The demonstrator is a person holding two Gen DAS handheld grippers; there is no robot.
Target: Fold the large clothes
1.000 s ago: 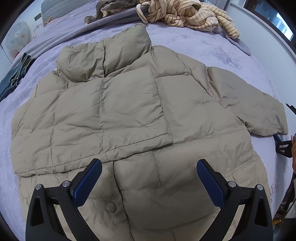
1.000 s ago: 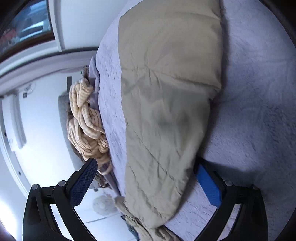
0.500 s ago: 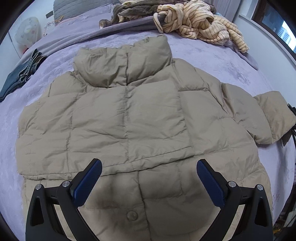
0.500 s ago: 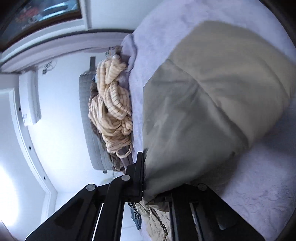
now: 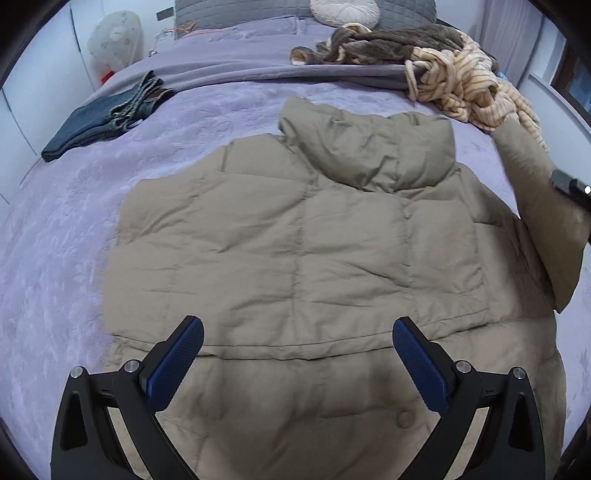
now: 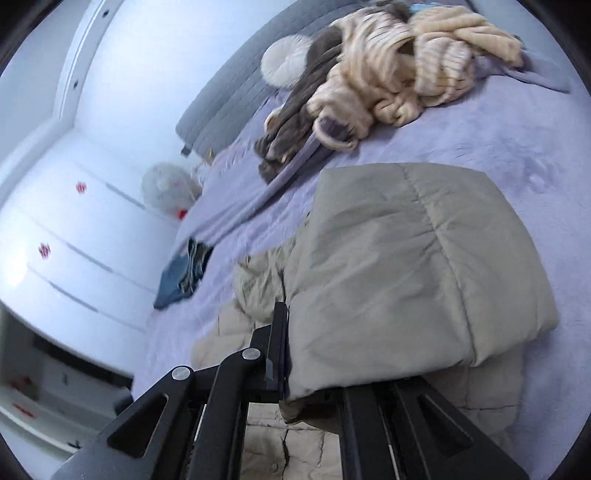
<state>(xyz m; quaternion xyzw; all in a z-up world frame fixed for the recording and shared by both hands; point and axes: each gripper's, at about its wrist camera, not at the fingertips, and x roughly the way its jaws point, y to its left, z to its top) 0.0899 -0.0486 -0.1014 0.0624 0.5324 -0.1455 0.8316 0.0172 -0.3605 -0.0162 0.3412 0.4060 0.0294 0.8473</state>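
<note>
A beige padded jacket (image 5: 295,251) lies flat on a purple bed (image 5: 74,229), collar toward the far end, one sleeve folded across its front. My left gripper (image 5: 297,362) is open and empty, hovering over the jacket's lower hem. My right gripper (image 6: 310,380) is shut on the cuff end of the jacket's right sleeve (image 6: 406,277) and holds it lifted over the jacket body. In the left wrist view that raised sleeve (image 5: 543,206) stands up at the right edge with the right gripper (image 5: 570,186) on it.
A heap of cream striped and brown clothes (image 5: 443,66) lies at the bed's far right. Folded jeans (image 5: 103,114) lie at the far left. A grey headboard (image 5: 295,7) with a round cushion (image 5: 345,9) stands behind; white cupboards (image 6: 74,236) stand beside the bed.
My right gripper closed on the sleeve cuff, then lifted it off the bed and swung it up over the jacket. The left gripper drew back and shifted left, staying open.
</note>
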